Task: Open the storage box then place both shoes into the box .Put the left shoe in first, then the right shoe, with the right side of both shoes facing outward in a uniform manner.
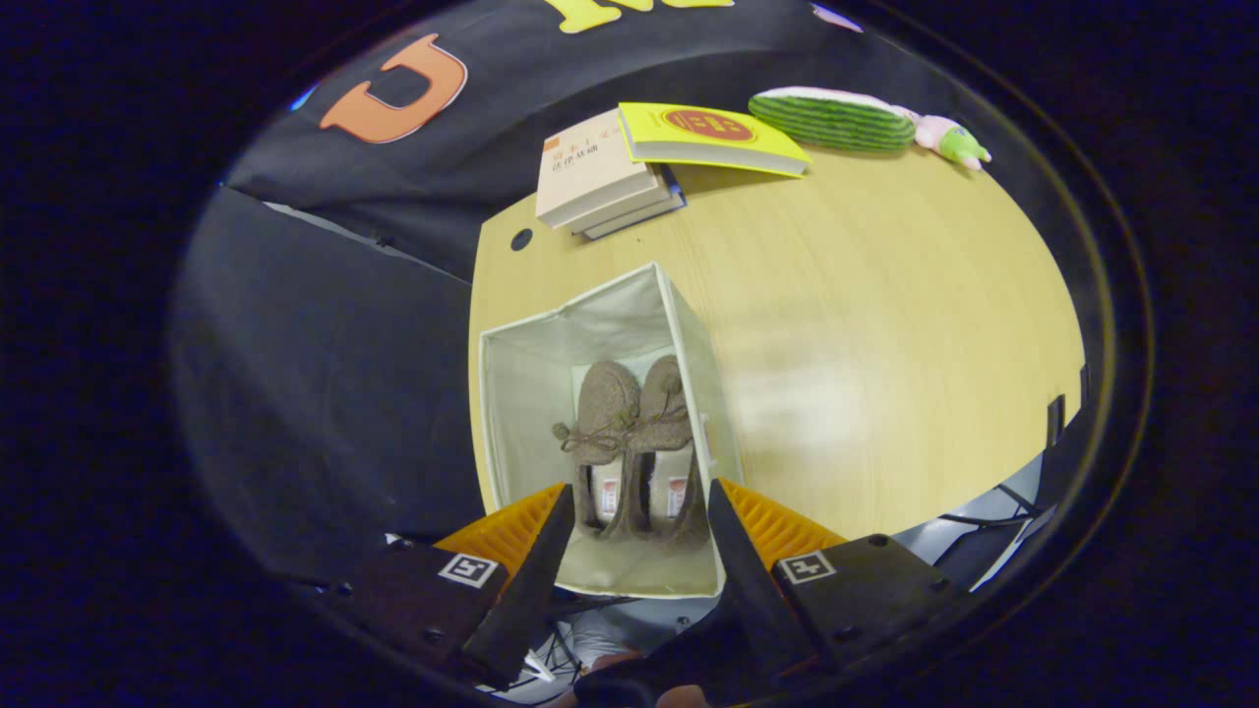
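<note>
A cream fabric storage box (531,383) stands open on the wooden table, seen from above. Two brown fuzzy shoes lie side by side on its floor, toes pointing away from me: the left one (602,433) and the right one (667,433), each with a small bow. My gripper (639,506) hovers above the box's near end, open, with nothing between its fingers. The shoes' heels show in the gap between the fingers (536,560).
The table (885,344) stretches beyond and to the right of the box. A stack of books (595,177) and a yellow book (708,136) lie at the far edge, with a green striped plush toy (836,120) beside them. Black cloth hangs left.
</note>
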Motion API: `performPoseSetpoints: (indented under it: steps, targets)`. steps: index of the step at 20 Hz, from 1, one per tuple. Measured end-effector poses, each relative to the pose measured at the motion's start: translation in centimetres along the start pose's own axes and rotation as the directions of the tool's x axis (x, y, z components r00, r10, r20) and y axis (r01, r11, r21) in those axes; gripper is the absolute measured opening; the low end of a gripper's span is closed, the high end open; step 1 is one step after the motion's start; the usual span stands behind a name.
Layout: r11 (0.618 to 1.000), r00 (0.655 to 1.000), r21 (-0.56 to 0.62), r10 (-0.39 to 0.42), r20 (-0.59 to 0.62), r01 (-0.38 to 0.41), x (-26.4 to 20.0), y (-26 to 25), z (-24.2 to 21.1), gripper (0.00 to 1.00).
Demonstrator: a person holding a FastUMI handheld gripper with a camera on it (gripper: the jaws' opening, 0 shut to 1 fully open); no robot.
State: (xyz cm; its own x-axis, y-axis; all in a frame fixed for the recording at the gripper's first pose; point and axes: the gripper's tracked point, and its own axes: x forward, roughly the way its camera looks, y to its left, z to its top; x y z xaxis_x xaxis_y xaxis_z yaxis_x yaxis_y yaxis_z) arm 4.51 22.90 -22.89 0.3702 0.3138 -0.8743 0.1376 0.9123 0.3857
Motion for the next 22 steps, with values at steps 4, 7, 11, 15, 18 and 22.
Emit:
performPoseSetpoints:
  steps: [4,7,11,15,18,22]
  targets:
    - [0.995,0.989,-0.088,-0.044,0.141,0.057,-2.6,-1.2,2.2,0.92]
    - [0.988,0.962,-0.117,-0.065,0.265,0.099,-5.7,-2.1,4.2,0.92]
    - [0.983,0.91,-0.115,-0.085,0.406,0.143,-10.6,-3.6,6.7,0.92]
    - [0.971,0.823,-0.107,-0.118,0.556,0.212,-15.3,-6.4,8.6,0.92]
    - [0.961,0.72,-0.085,-0.136,0.681,0.262,-18.5,-7.9,10.8,0.94]
    - [0.958,0.642,-0.093,-0.109,0.759,0.272,-21.2,-8.1,11.7,0.95]
